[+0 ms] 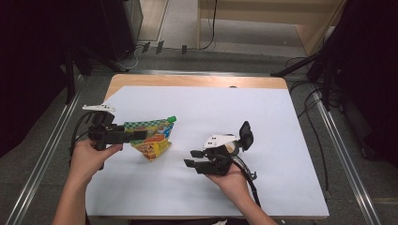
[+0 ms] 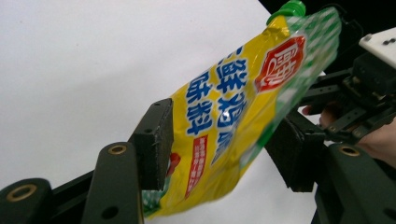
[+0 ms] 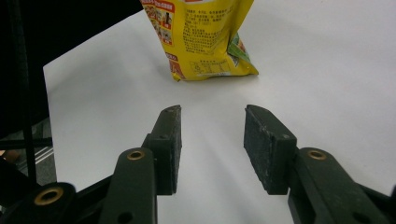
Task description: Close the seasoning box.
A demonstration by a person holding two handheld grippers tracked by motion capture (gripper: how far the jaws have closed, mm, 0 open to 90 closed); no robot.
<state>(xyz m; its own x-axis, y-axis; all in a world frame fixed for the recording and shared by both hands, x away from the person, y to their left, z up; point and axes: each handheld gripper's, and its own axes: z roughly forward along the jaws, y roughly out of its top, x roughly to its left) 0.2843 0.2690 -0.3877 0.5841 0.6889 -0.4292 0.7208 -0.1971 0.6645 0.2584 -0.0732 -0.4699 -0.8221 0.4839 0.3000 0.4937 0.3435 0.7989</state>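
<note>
A yellow and green spouted pouch with a green cap stands tilted at the left of the white table, its bottom edge on the surface. My left gripper reaches in from the left, level with the table. In the left gripper view the pouch sits between the jaws of the left gripper, which stand open around it; one pad touches its side. My right gripper is held right of the pouch, pointing at it. Its jaws are open and empty, short of the pouch.
The right hand and its gripper show behind the pouch in the left gripper view. Bare white surface spreads across the far and right parts of the table. A wooden edge bounds the back; metal rails and cables run along the floor.
</note>
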